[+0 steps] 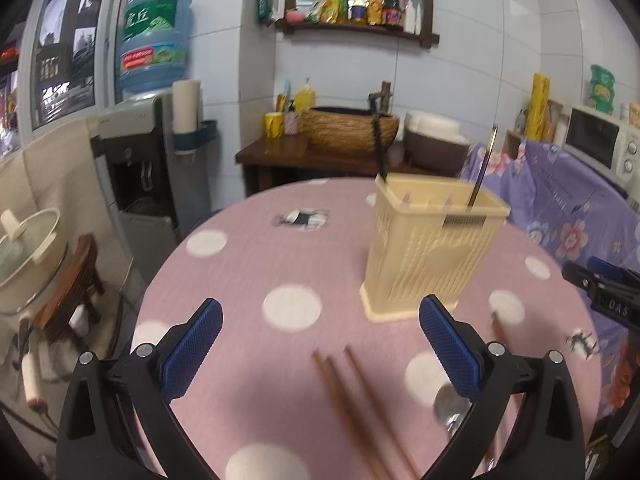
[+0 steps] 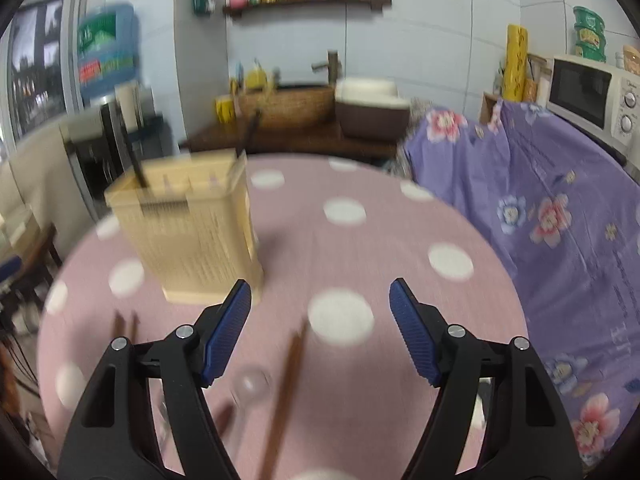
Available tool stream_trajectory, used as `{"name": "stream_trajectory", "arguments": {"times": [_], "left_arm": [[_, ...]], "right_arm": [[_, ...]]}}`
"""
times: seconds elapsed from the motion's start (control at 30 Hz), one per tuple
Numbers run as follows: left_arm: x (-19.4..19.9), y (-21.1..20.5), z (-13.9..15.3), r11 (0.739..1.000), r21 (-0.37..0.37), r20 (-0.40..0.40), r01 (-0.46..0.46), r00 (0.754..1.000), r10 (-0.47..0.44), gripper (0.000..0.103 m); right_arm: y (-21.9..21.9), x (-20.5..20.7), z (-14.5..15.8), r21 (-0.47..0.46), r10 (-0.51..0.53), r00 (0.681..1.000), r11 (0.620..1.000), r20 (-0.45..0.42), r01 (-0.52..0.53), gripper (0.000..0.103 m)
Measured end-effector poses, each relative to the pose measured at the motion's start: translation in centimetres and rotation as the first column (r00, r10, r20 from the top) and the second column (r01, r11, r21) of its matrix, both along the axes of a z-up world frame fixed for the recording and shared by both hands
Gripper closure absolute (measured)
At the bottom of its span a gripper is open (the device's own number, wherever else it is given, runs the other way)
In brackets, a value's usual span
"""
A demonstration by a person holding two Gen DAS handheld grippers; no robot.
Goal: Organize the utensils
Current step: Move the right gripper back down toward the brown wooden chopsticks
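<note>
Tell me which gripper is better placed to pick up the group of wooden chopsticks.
Left. The left gripper is open with the chopsticks lying between its fingers; the right gripper frames a separate single chopstick.

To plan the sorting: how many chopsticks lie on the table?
4 chopsticks: three together before the left gripper, one farther right near the holder. Others may be hidden.

My left hand-held gripper (image 1: 320, 344) has matt black plastic arms and blue pads with a rough, knurled texture. The tabletop (image 1: 248, 264) wears matt pink cloth with white dots. Brown wooden chopsticks (image 1: 352, 400), a glossy metal spoon (image 1: 450, 404), a ribbed cream plastic holder (image 1: 424, 248).
</note>
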State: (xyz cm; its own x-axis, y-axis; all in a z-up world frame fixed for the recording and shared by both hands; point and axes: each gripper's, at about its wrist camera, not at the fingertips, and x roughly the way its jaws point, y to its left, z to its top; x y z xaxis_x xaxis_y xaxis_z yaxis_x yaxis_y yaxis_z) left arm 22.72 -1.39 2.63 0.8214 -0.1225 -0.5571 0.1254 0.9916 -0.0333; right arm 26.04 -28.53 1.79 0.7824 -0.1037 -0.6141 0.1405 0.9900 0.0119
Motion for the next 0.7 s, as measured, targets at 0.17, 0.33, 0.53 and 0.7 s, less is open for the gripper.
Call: {"name": "stream_trajectory", "arguments": {"times": [0.17,0.33,0.53,0.7], "left_arm": [[-2.2,1.2,-3.6,0.998,0.012,-0.095,-0.06,0.994,0.061,0.021],[-3.1,0.8,-6.8,0.998,-0.049,-0.229,-0.029,0.973,0.017,0.044],[-4.0,0.1,-8.1,0.997,-0.08,-0.269,-0.01,0.963,-0.012,0.051],[-4.4,-0.6,-8.8,0.997,-0.075,-0.283,0.0,0.959,-0.021,0.052]], "right_arm": [[-0.2,-2.9,-5.1,0.049,-0.024,0.991,0.998,-0.131,0.031,0.034],[0.4,-4.6,-7.8,0.098,-0.02,0.981,0.994,-0.191,0.039,0.043],[1.5,-5.5,-9.0,0.108,-0.008,0.978,0.994,-0.208,0.031,0.049],[2.3,-5.3,-9.4,0.092,0.0,0.974,0.996,-0.229,0.021,0.053]]}}
